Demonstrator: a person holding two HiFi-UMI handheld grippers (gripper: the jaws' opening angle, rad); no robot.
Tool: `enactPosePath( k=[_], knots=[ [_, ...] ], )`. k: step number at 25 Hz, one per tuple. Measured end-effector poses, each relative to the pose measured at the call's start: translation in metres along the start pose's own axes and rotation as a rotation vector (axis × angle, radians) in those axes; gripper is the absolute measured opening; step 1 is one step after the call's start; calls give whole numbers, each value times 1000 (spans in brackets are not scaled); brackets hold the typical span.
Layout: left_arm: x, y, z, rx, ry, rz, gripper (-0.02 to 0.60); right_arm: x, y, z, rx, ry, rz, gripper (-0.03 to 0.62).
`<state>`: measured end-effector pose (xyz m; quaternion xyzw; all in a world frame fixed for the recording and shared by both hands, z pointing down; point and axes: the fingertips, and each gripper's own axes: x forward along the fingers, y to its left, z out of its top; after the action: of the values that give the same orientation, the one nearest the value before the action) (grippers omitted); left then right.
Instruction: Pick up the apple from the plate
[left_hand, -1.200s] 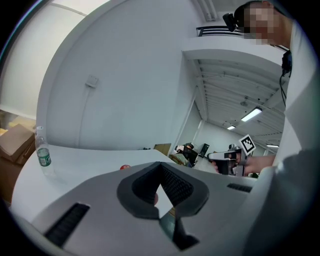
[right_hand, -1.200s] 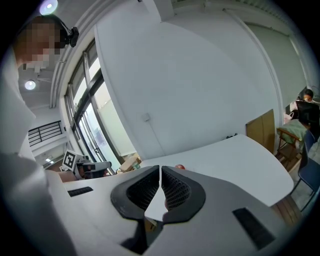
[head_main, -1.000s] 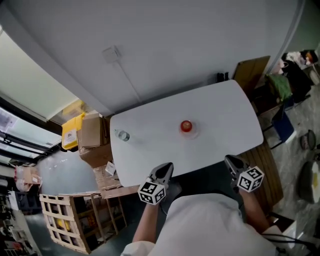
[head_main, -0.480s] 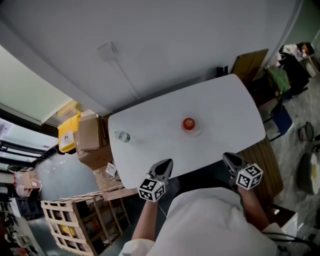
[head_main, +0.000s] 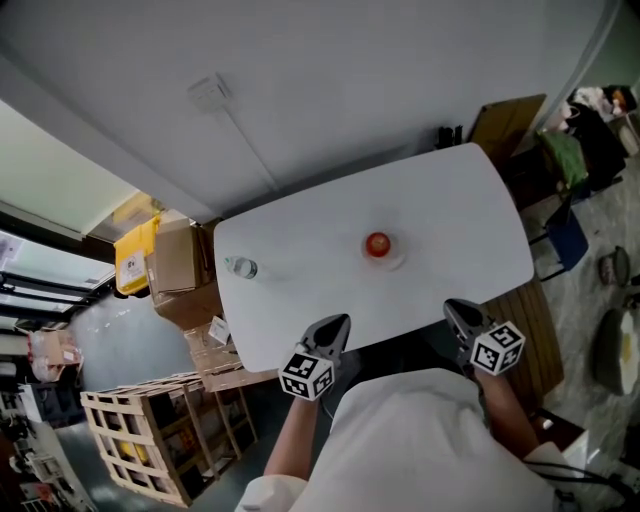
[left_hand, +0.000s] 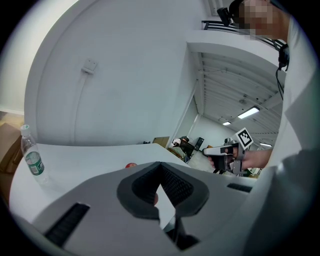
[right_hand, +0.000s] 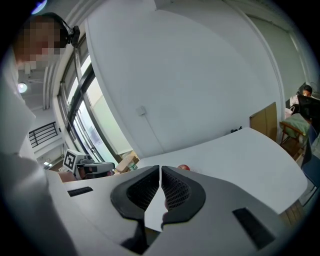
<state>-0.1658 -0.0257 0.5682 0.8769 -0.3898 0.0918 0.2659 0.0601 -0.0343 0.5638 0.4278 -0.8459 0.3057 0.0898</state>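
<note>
A red apple (head_main: 377, 243) rests on a pale plate (head_main: 391, 259) near the middle of the white table (head_main: 450, 215). Both grippers hover at the table's near edge, well short of the apple. My left gripper (head_main: 336, 324) is shut with nothing in it, and in the left gripper view the apple (left_hand: 130, 165) peeks just above the closed left gripper (left_hand: 160, 164). The right gripper (head_main: 455, 308) is also shut and empty. In the right gripper view the apple (right_hand: 184, 168) shows just past the right gripper (right_hand: 160, 168).
A clear water bottle (head_main: 241, 267) stands at the table's left end. Cardboard boxes (head_main: 178, 262) and a wooden crate (head_main: 135, 440) sit on the floor to the left. A brown board (head_main: 510, 118) and a chair with clothes (head_main: 570, 165) are at the right.
Both grippers have crept slightly toward the table's near edge, still shut. The apple and bottle have not moved.
</note>
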Motion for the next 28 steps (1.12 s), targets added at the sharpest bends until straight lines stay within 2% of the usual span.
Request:
enactPosePath(
  k=[8,19,28],
  knots=[
    [33,-3,12,2,-25,74,2,19,-27,21,-19,45,68,38],
    [89,4,23,51,3,157,5,41,-62,37,-37,119,144,38],
    [131,24,25,84,62,193,58,60,-82,40,-23,166,185,38]
  ],
)
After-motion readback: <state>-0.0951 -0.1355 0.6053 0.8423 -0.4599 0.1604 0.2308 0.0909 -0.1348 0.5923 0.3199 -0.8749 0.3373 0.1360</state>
